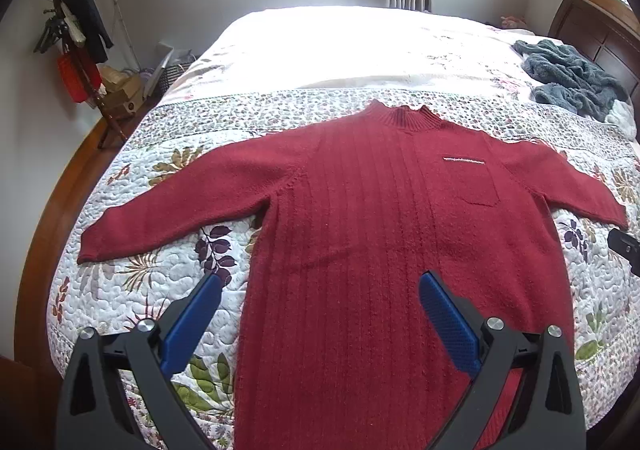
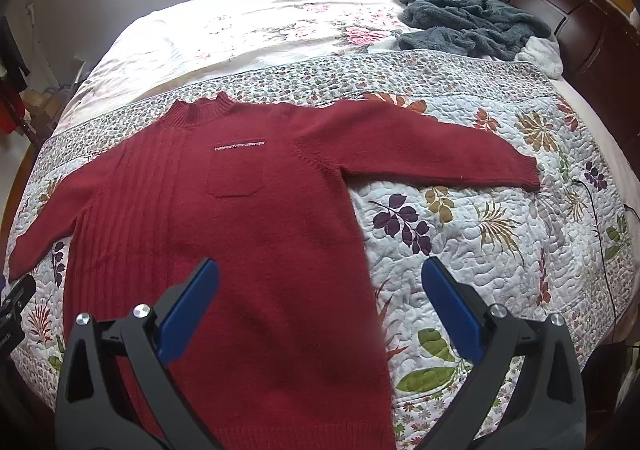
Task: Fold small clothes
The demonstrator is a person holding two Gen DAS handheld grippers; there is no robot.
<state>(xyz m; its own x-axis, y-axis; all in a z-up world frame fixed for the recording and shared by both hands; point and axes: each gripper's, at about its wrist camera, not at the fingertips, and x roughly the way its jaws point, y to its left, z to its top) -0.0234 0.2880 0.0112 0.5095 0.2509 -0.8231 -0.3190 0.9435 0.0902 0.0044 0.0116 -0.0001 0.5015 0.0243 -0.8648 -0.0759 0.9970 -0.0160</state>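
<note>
A dark red knitted sweater lies flat and face up on the floral quilt, collar away from me, both sleeves spread out sideways. It has a chest pocket with a pale trim line. My left gripper hovers open above the sweater's lower left part, straddling its left edge. In the right wrist view the same sweater fills the left half. My right gripper hangs open over its lower right edge. Neither gripper holds anything.
A heap of grey-blue fleecy clothes and a white item lie near the dark wooden headboard. A coat stand and boxes stand on the floor to the left. A black cable runs along the quilt's right side.
</note>
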